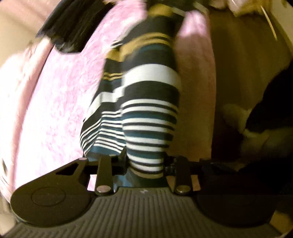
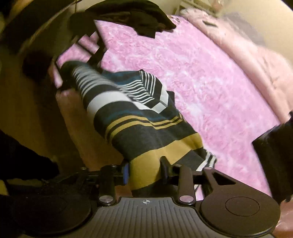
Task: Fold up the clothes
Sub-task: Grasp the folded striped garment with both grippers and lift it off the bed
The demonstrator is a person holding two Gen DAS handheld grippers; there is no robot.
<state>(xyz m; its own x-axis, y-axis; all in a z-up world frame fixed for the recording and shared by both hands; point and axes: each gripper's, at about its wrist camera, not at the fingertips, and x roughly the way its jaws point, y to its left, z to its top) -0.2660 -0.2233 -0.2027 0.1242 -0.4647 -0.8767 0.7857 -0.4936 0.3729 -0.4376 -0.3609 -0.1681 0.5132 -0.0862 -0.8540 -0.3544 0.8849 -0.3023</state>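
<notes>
Left wrist view: my left gripper (image 1: 146,164) is clamped on the white-striped end of the shirt (image 1: 146,102), which runs up the middle of the frame. In the right wrist view my right gripper (image 2: 145,172) pinches the mustard end at lower centre. I judge both ends are held so the shirt hangs stretched over the pink bed (image 2: 201,73) for a fold. Dark clothes (image 2: 131,16) lie top centre.
</notes>
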